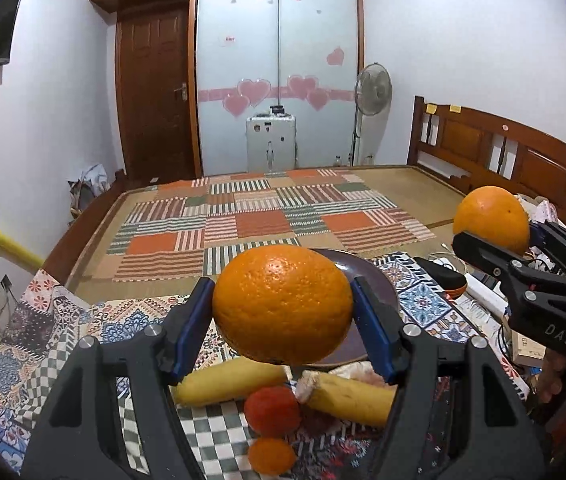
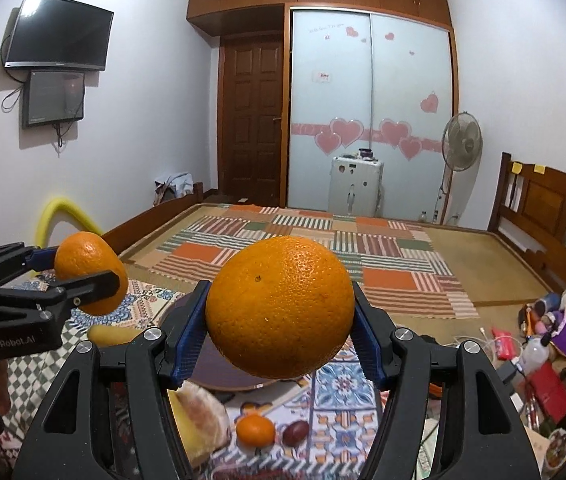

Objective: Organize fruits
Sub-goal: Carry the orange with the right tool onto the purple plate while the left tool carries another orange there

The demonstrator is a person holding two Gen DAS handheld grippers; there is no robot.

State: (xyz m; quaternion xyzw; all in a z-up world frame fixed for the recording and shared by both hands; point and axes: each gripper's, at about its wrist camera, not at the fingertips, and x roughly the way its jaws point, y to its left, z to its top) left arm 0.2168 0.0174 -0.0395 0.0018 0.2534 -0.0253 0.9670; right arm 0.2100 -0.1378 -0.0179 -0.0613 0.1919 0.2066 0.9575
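Observation:
My left gripper (image 1: 283,306) is shut on a large orange (image 1: 283,302) and holds it above the patterned cloth, in front of a dark plate (image 1: 379,284). My right gripper (image 2: 279,308) is shut on a second large orange (image 2: 279,306), also held in the air above the plate (image 2: 219,372). Each gripper shows in the other's view: the right one (image 1: 495,236) at the right, the left one (image 2: 91,276) at the left. Under the left gripper lie two bananas (image 1: 227,386) (image 1: 347,398), a red fruit (image 1: 272,408) and a small tangerine (image 1: 272,456).
A patterned cloth (image 1: 43,344) covers the table. A small tangerine (image 2: 255,430) and a dark red fruit (image 2: 295,432) lie on it in the right wrist view. Clutter of boxes, cables and toys (image 2: 555,332) sits at the right. A bed with a patchwork mat (image 1: 267,212) lies beyond.

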